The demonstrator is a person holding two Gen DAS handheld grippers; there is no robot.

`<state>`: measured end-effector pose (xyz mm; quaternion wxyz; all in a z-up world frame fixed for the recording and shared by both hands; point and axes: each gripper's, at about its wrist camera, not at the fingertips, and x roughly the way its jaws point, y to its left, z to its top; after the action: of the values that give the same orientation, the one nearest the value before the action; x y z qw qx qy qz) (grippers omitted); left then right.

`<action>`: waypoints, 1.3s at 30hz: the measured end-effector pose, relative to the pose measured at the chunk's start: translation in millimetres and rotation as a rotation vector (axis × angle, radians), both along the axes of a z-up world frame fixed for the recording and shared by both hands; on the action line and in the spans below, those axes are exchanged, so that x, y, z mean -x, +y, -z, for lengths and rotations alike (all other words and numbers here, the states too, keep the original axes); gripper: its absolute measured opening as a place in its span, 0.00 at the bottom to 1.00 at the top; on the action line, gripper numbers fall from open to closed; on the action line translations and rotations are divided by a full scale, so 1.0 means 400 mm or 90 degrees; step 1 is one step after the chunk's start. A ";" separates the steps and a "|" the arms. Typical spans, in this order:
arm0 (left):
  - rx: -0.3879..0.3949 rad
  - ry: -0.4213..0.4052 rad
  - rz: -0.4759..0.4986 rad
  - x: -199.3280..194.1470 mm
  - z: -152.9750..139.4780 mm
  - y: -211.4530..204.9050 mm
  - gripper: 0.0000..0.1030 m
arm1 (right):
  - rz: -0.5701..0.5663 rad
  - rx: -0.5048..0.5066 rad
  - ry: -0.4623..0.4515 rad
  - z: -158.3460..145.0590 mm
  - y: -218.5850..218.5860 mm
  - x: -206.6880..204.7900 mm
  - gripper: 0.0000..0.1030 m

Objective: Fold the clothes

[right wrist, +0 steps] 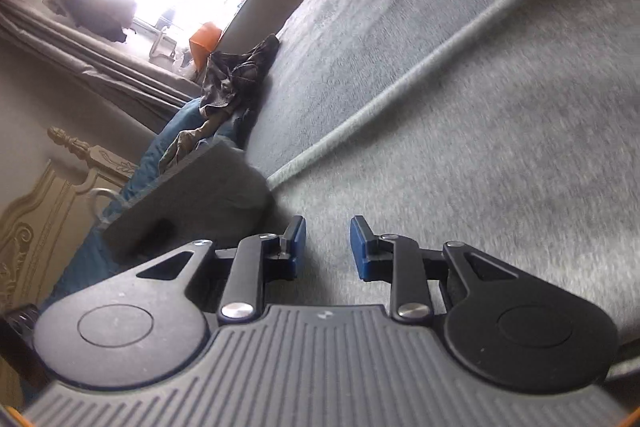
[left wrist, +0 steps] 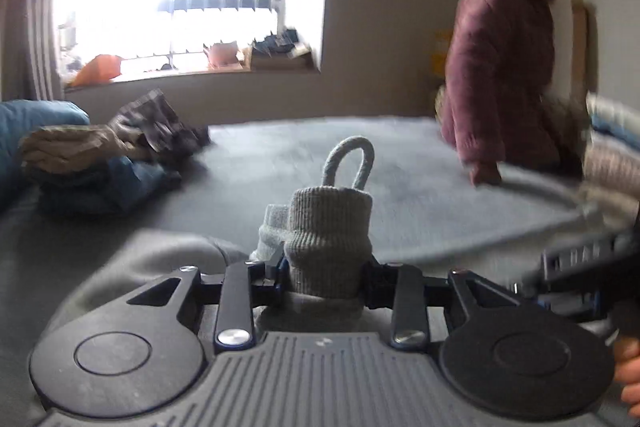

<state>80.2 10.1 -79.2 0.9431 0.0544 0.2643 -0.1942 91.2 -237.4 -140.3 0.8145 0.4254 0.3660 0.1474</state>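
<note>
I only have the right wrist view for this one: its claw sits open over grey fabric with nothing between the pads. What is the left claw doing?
Observer: The left claw is shut on a ribbed grey cuff, which stands bunched upright between its jaws.
Operator: Anything else on that garment?
Observer: A pale cord loop sticks up just behind the cuff.
Operator: Is anyone else near the bed?
Observer: Yes. A person in a mauve padded jacket is bent over the far right side of the grey bed cover.
</note>
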 end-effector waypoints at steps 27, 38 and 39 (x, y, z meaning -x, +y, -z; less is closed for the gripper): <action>0.128 0.029 -0.069 -0.008 -0.023 0.266 0.76 | -0.074 0.003 -0.045 -0.073 0.117 -0.303 0.44; 0.198 0.108 -0.132 -0.031 0.058 0.397 0.67 | -0.210 -0.007 0.032 -0.051 0.198 -0.416 0.45; 0.200 0.107 -0.131 -0.032 0.060 0.401 0.67 | -0.215 -0.001 0.028 -0.056 0.200 -0.405 0.45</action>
<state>93.1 170.6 -103.3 0.9296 -0.1372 0.3123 -0.1397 253.3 -157.4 -117.8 0.7695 0.3616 0.4497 0.2735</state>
